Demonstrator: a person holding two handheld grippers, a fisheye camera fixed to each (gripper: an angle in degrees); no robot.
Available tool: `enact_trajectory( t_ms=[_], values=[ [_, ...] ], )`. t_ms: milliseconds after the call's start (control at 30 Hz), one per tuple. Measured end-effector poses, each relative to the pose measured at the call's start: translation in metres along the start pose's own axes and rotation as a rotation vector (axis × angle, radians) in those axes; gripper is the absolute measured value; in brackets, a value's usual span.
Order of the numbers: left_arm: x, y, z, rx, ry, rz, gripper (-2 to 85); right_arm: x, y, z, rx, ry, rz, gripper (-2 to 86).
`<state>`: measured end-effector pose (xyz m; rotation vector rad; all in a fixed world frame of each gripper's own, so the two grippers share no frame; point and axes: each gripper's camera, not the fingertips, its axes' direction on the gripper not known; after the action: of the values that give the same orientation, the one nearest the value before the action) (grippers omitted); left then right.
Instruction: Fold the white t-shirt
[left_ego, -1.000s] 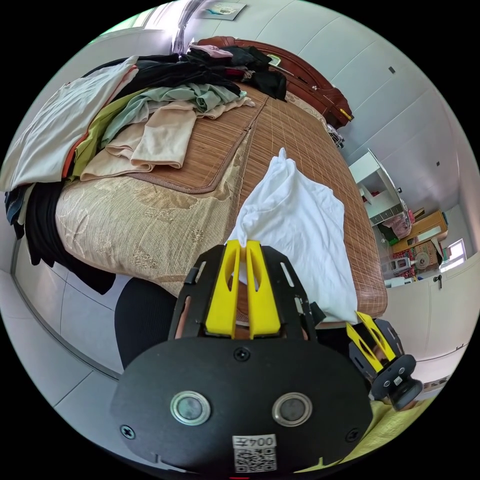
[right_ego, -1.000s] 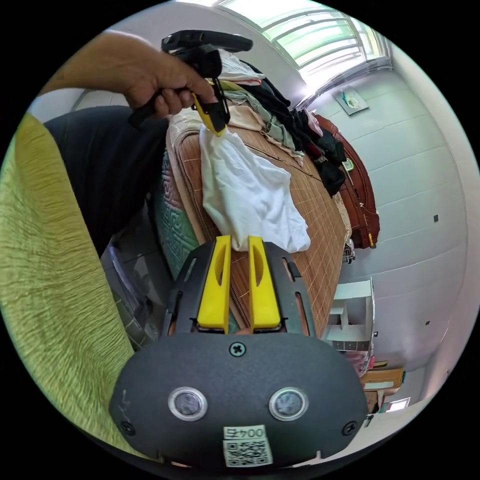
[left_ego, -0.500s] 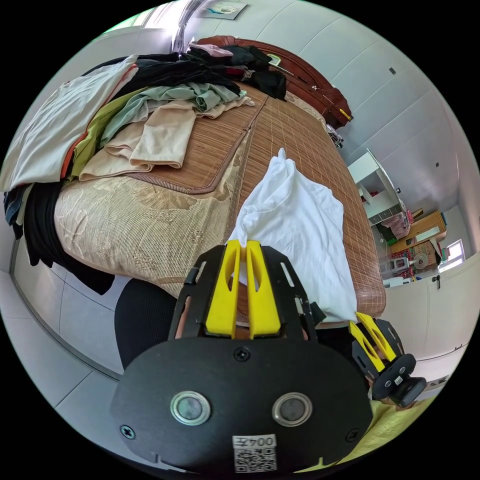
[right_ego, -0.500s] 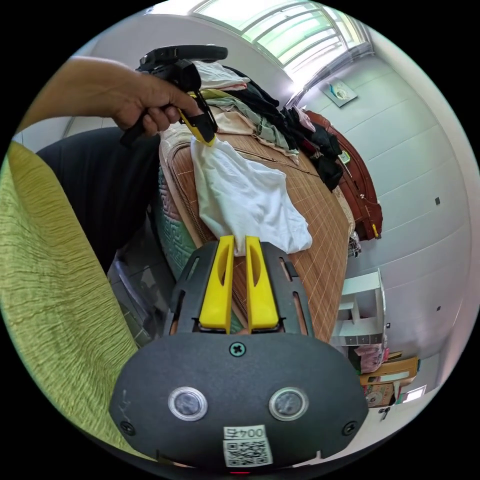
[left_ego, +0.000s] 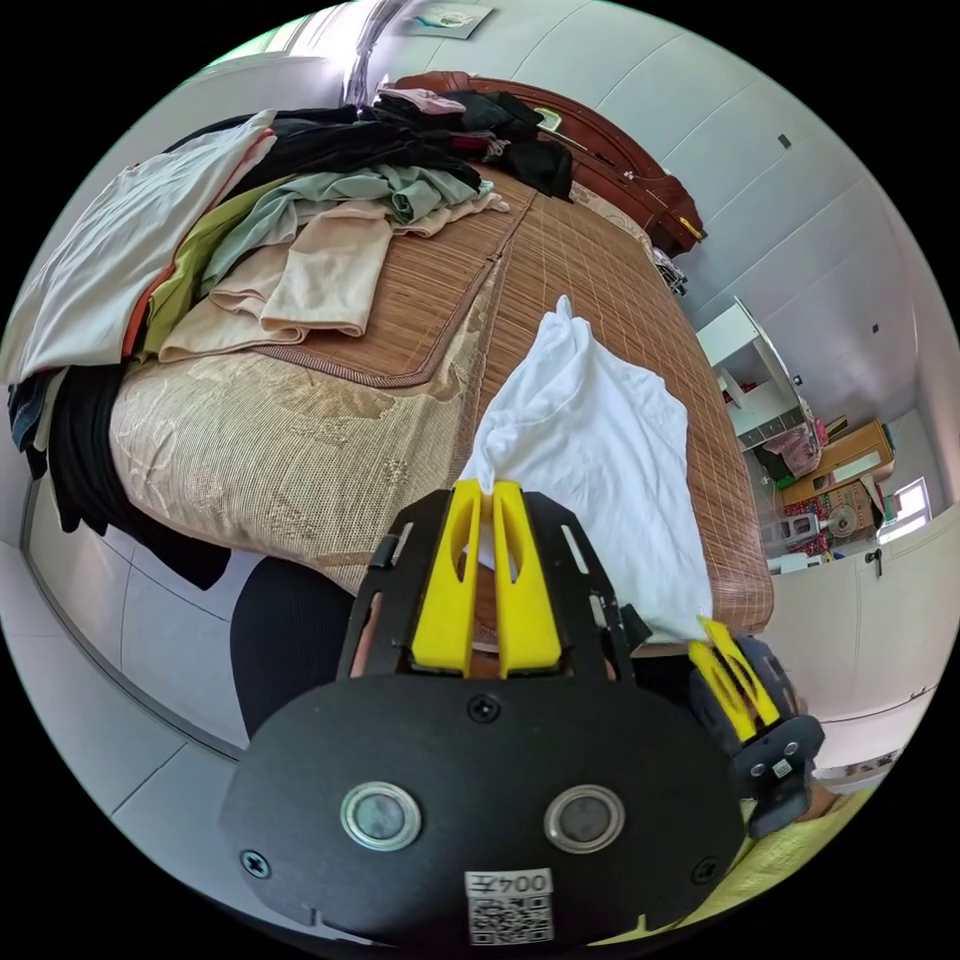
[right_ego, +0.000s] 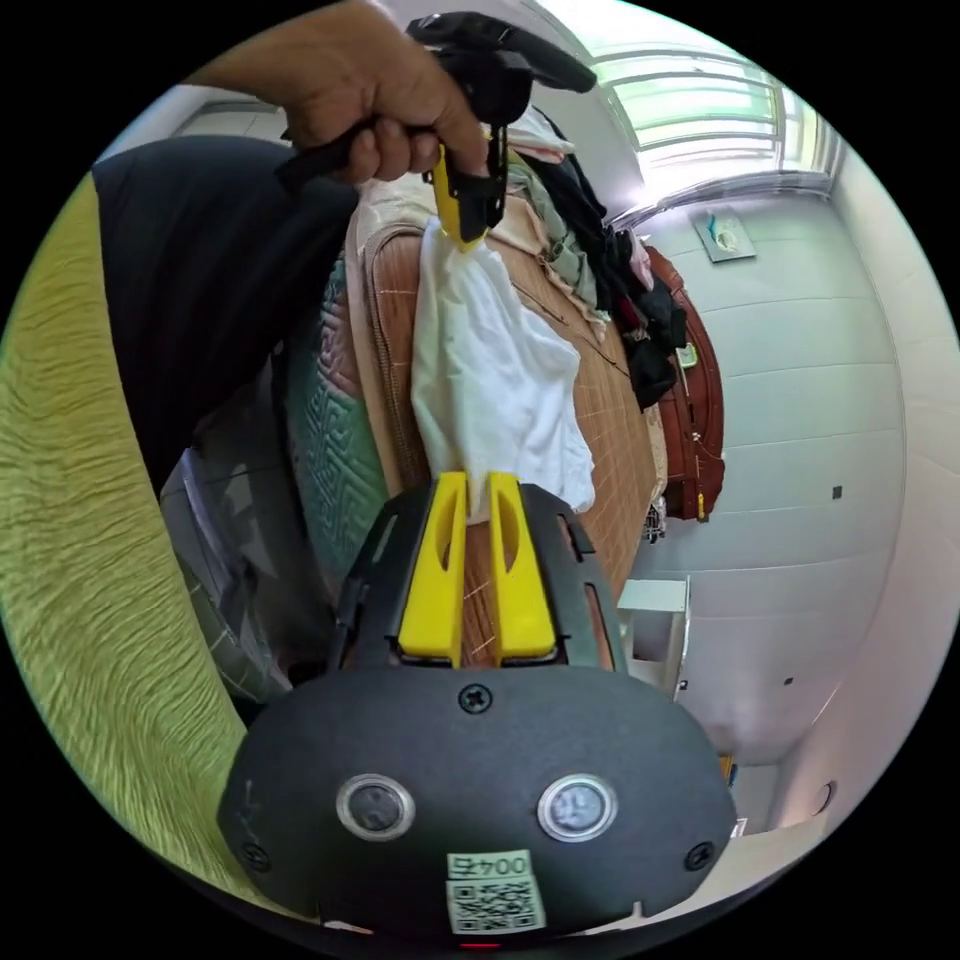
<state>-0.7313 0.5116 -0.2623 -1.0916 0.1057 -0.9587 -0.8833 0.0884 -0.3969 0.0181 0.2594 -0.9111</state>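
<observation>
The white t-shirt (left_ego: 590, 450) hangs stretched between both grippers, its far part resting on the bamboo mat (left_ego: 590, 270) of the bed. My left gripper (left_ego: 485, 487) is shut on one corner of the shirt. The right gripper (left_ego: 712, 630) pinches the other corner at the lower right of the left gripper view. In the right gripper view, my right gripper (right_ego: 477, 482) is shut on the t-shirt (right_ego: 490, 380), and the left gripper (right_ego: 468, 235), held by a hand (right_ego: 370, 80), grips the shirt's upper corner.
A heap of clothes (left_ego: 300, 210) covers the far left of the bed, with a wooden headboard (left_ego: 600, 150) behind. White shelves (left_ego: 760, 380) stand beside the bed. The person's yellow-green top (right_ego: 90, 560) and dark trousers (right_ego: 200, 290) are close by.
The right gripper's camera has rolled and shifted, so the left gripper and hand now appear higher and nearer centre. The shirt stays gripped by both grippers and hangs narrower between them.
</observation>
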Motion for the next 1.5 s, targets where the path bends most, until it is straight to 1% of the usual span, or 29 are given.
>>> enact_trajectory(
  t_ms=[33,100,167,233,333,400,533,600,667,867,933,1000,1033,1067,1100,1133,1167,1200,1233,1267,1300,1367,1400,1500],
  values=[
    [0.001,0.002,0.001,-0.001,-0.009,0.013,2.2,0.010,0.003,-0.004,0.016,0.040,0.032,1.6],
    [0.002,0.008,0.002,0.002,0.018,0.026,2.1,0.034,0.013,-0.007,0.031,0.023,0.127,0.5],
    [0.006,0.016,0.004,0.002,0.038,0.048,1.9,0.060,0.039,-0.002,0.034,-0.110,0.308,-0.2],
    [0.013,0.030,0.004,0.018,0.044,0.069,1.7,0.060,0.064,0.014,0.020,-0.215,0.426,-0.4],
    [0.022,0.043,-0.005,0.042,0.079,0.079,1.6,0.039,0.103,0.044,0.000,-0.263,0.533,-0.7],
    [0.031,0.053,-0.013,0.064,0.069,0.107,1.6,0.033,0.118,0.053,0.004,-0.256,0.566,-0.7],
    [0.027,0.067,-0.001,0.018,0.098,0.074,1.5,0.028,0.146,0.074,0.022,-0.258,0.598,-0.8],
    [0.027,0.080,0.017,-0.011,0.043,0.093,1.5,0.023,0.160,0.088,0.027,-0.276,0.605,-0.7],
    [0.025,0.091,0.032,-0.027,0.032,0.087,1.6,0.020,0.174,0.105,0.031,-0.292,0.607,-0.7],
    [0.030,0.113,0.037,0.026,0.071,0.120,1.6,0.030,0.210,0.144,0.040,-0.375,0.663,0.6],
    [0.034,0.121,0.025,0.075,0.011,0.155,1.5,0.041,0.221,0.151,0.042,-0.422,0.685,1.7],
    [0.050,0.137,0.001,0.207,-0.149,0.283,1.4,0.060,0.236,0.152,0.029,-0.490,0.720,3.4],
    [0.067,0.149,-0.005,0.276,-0.213,0.423,1.2,0.074,0.251,0.154,0.028,-0.551,0.769,4.9],
    [0.077,0.156,-0.006,0.304,-0.237,0.503,1.3,0.087,0.269,0.158,0.029,-0.628,0.848,6.4],
    [0.098,0.167,0.000,0.328,-0.278,0.642,1.4,0.094,0.280,0.162,0.033,-0.676,0.896,7.1],
    [0.109,0.172,0.006,0.319,-0.290,0.717,1.6,0.105,0.302,0.175,0.049,-0.800,1.002,8.4],
    [0.130,0.181,0.023,0.272,-0.307,0.862,2.1,0.112,0.324,0.192,0.073,-0.938,1.123,10.2],
    [0.146,0.188,0.041,0.227,-0.331,0.982,2.9,0.114,0.335,0.203,0.085,-1.007,1.181,11.1],
    [0.159,0.195,0.055,0.192,-0.348,1.090,3.9,0.115,0.353,0.225,0.114,-1.134,1.280,12.1],
    [0.164,0.198,0.061,0.178,-0.358,1.140,4.4,0.113,0.368,0.245,0.138,-1.234,1.367,12.9],
    [0.172,0.204,0.070,0.150,-0.378,1.234,5.8,0.112,0.375,0.255,0.149,-1.275,1.412,13.3],
    [0.178,0.208,0.079,0.135,-0.426,1.327,7.9,0.106,0.394,0.285,0.187,-1.405,1.547,13.7],
    [0.180,0.206,0.084,0.111,-0.437,1.359,9.1,0.105,0.397,0.291,0.182,-1.424,1.571,13.7],
    [0.179,0.195,0.102,-0.029,-0.385,1.392,10.3,0.099,0.401,0.311,0.153,-1.483,1.623,13.3]
  ],
)
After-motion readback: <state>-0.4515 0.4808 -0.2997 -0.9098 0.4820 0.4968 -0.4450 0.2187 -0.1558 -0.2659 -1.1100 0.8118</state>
